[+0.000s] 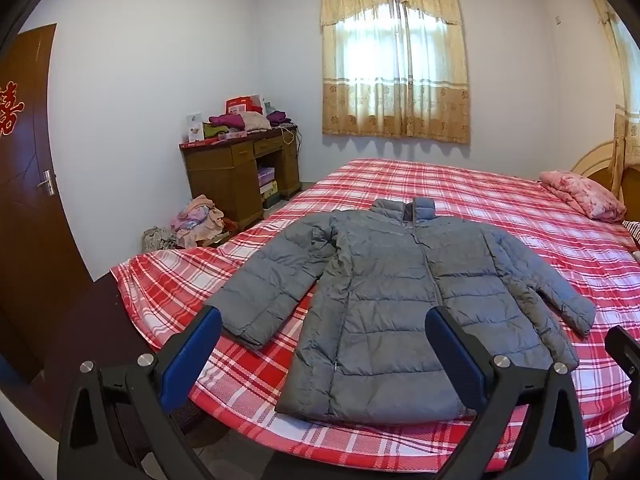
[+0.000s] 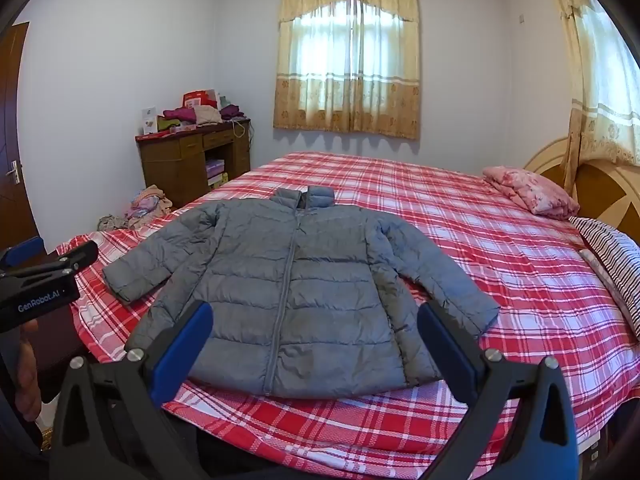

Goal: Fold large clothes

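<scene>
A grey quilted puffer jacket point(image 1: 404, 296) point(image 2: 292, 292) lies flat and zipped on the red plaid bed point(image 1: 500, 200) point(image 2: 460, 220), collar away from me, both sleeves spread out to the sides. My left gripper point(image 1: 324, 320) hovers open above the near edge of the bed, short of the jacket's hem, with nothing between its blue pads. My right gripper point(image 2: 316, 316) is likewise open and empty, held in front of the hem. The left gripper's black body point(image 2: 40, 280) shows at the left edge of the right wrist view, with a hand below it.
A folded pink quilt point(image 1: 584, 196) point(image 2: 532, 192) lies near the headboard at the right. A striped pillow point(image 2: 612, 256) sits at the bed's right edge. A wooden desk point(image 1: 244, 168) piled with clothes stands by the far wall, with a heap of laundry point(image 1: 200, 220) on the floor. A brown door point(image 1: 28, 168) is at the left.
</scene>
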`<state>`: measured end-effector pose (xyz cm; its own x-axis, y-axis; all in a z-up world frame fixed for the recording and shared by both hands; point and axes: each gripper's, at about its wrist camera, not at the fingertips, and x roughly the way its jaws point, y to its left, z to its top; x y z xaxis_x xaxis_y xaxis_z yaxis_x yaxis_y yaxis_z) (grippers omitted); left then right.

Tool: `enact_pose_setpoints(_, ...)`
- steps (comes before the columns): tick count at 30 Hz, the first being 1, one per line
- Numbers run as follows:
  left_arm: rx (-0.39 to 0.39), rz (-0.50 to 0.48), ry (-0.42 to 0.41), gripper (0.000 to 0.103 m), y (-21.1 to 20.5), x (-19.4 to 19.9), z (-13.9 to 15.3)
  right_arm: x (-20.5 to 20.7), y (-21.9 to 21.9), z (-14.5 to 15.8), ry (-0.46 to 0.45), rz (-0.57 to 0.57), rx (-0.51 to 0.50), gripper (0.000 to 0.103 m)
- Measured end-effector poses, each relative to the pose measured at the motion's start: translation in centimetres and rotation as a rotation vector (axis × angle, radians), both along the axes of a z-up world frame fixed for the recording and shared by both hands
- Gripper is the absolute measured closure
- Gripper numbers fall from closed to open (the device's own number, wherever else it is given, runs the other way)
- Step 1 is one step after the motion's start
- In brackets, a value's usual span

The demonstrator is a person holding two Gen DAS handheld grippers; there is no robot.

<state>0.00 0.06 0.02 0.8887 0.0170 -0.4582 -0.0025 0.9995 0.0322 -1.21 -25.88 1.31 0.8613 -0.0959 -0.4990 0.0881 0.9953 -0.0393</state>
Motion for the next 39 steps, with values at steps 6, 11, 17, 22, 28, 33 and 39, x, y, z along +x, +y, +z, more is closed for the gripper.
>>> enact_pose_setpoints(6,0.019,0.042,-0.015,0.001,0.4,0.2,0.0,-0.1,0.2,0.0,0.0,0.001,0.002,0.0)
enact_pose_setpoints(11,-0.002,0.0,-0.018,0.001,0.3,0.0,0.1,-0.3,0.3,0.0,0.003,0.0,0.003,0.0)
enact_pose_setpoints(17,0.005,0.014,-0.024,0.001,0.4,-0.1,0.1,-0.3,0.5,-0.2,0.004,0.0,0.007,0.0)
enact_pose_setpoints(22,0.007,0.014,-0.026,0.001,0.4,-0.1,0.3,-0.3,0.9,-0.5,0.007,0.001,0.007,0.0)
enact_pose_setpoints(28,0.007,0.015,-0.028,0.001,0.6,-0.1,0.4,-0.4,0.9,-0.7,0.009,0.002,0.013,0.0)
enact_pose_setpoints(33,0.012,0.022,-0.031,0.001,0.5,-0.1,0.4,-0.3,0.9,-0.7,0.014,0.003,0.019,0.0)
enact_pose_setpoints(39,0.015,0.029,-0.034,0.001,0.4,-0.1,0.3,-0.3,0.9,-0.8,0.016,0.002,0.022,0.0)
